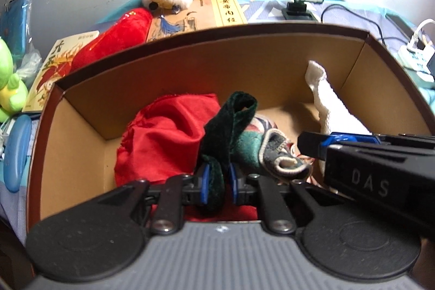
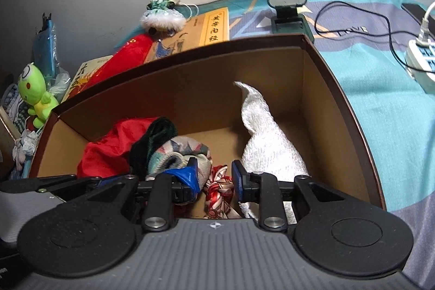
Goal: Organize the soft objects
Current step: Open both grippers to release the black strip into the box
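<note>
Dark green velvet strip (image 1: 231, 127), seen from the left wrist: pinched between the blue pads of the left hand-held gripper (image 1: 219, 185), looped upright above the red cloth (image 1: 163, 137) inside the cardboard box (image 1: 190, 59), probably lifted so as to be laid down tidily; white towel (image 1: 331, 105) leaning in the far right corner.

From the right wrist: right hand-held gripper (image 2: 214, 175) spread wide, holding nothing, poised over the red-and-white scarf (image 2: 217, 189) on the box floor; towel propped against the wall.
</note>
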Motion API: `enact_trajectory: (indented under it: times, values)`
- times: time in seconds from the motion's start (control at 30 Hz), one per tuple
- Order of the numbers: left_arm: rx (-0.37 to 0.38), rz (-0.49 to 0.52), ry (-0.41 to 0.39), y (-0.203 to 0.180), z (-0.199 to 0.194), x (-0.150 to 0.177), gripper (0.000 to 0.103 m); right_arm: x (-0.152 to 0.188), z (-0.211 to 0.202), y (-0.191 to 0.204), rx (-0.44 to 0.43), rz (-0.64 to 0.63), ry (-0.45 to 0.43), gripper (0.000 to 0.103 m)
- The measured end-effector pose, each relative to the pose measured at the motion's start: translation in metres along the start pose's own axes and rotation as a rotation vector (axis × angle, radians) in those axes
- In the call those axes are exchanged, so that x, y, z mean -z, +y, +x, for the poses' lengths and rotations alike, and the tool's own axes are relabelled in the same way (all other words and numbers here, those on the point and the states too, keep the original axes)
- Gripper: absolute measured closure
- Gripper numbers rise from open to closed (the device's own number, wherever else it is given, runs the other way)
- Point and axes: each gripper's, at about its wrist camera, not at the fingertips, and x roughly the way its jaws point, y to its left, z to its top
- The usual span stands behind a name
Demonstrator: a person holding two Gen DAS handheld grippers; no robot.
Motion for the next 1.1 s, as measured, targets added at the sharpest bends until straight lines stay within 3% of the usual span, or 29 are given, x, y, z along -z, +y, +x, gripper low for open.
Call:
enact_trajectory:
  times: [0.1, 0.47, 0.7, 1.0, 1.1]
  values:
    - [-0.01, 0.029, -0.026, -0.004, -0.001, 0.002, 0.09, 0.0, -0.001, -0.008, -0.04, 0.06, -0.01, 0.094]
    - [-0.019, 0.118, -0.022, -0.016, -0.003, 0.009, 0.09, 0.004, -0.005, -0.002, -0.007, 0.028, 0.013, 0.094]
    - [0.034, 0.154, -0.012, -0.027, -0.013, 0.022, 0.089, 0.021, -0.025, -0.013, 0.006, 0.061, 0.042, 0.093]
    - [-0.046, 0.159, -0.044, -0.033, -0.021, 0.03, 0.059, 0.027, -0.03, -0.023, -0.014, 0.102, 0.025, 0.093]
    - [-0.058, 0.144, -0.041, -0.031, -0.018, 0.03, 0.056, 0.028, -0.032, -0.018, 0.004, 0.077, -0.003, 0.093]
